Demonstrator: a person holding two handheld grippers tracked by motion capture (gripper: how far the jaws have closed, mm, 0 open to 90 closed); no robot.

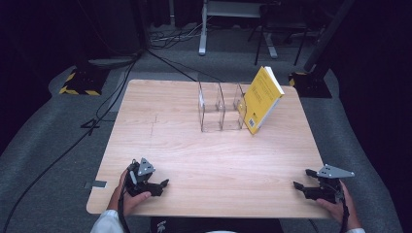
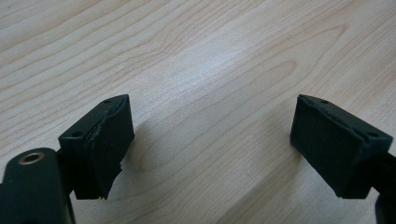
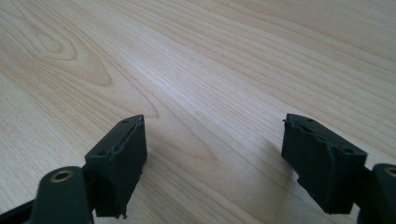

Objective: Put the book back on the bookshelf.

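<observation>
A yellow book leans tilted against the right end of a clear acrylic divider rack at the back of the wooden table. My left gripper rests near the front left edge, held by a hand, pointing right. In the left gripper view its jaws stand open over bare wood. My right gripper sits near the front right edge, pointing left. The right gripper view shows it open too, with nothing between the pads.
Beyond the table lie grey carpet, black cables and a stand base with yellow-black tape at the back left. White desk legs and a dark stand are behind the table.
</observation>
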